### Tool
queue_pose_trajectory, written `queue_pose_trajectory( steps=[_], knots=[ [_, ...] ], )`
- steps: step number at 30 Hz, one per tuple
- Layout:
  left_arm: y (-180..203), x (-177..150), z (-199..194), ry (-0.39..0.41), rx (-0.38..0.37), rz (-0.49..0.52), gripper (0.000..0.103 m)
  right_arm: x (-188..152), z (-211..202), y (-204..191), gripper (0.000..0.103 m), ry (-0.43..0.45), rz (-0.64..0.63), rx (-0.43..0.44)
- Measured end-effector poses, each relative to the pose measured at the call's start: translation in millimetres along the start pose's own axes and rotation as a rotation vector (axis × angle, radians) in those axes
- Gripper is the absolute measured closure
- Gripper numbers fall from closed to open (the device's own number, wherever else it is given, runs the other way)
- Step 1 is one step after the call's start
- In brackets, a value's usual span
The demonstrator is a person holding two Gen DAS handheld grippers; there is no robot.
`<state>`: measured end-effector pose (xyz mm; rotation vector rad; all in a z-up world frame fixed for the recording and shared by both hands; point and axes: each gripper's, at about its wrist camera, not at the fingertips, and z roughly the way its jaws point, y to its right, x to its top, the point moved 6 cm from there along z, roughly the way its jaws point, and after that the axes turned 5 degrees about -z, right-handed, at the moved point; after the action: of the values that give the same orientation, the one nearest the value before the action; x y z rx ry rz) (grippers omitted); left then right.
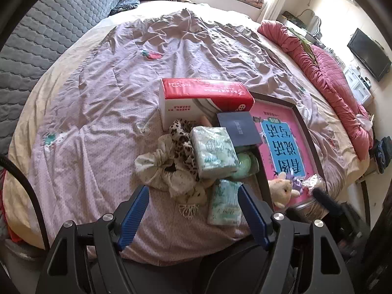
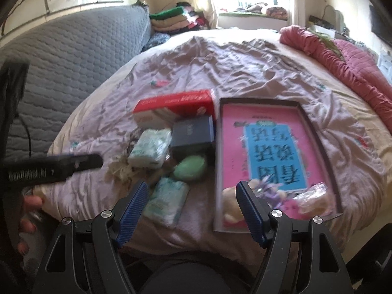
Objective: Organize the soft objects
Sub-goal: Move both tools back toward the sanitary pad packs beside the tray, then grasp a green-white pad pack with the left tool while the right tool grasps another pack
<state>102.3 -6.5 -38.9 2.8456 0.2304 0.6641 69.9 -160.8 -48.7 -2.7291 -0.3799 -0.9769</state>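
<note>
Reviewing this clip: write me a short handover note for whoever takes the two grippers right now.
Left gripper: open, empty, low over the bedspread just short of the pile.
Right gripper: open, empty, between the pile and the tray.
In the tray: plush toy, a purple item and a clear wrapped item, at its near end.
Left on the bed: two tissue packs, green soft lump, scrunchies. Red tissue box and dark blue box sit behind them.
Left to do, probably: move the remaining soft items into the tray, nearest tissue pack first.
</note>
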Motion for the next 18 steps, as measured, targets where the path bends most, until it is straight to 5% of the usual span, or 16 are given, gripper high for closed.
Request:
queue_pose_trajectory(
  steps=[18],
  knots=[
    [33.7, 28.2, 65.0, -0.088, 0.025, 0.087, 0.029, -25.7, 49.1, -16.3, 0.027, -0.108, 0.032, 0.078]
  ],
)
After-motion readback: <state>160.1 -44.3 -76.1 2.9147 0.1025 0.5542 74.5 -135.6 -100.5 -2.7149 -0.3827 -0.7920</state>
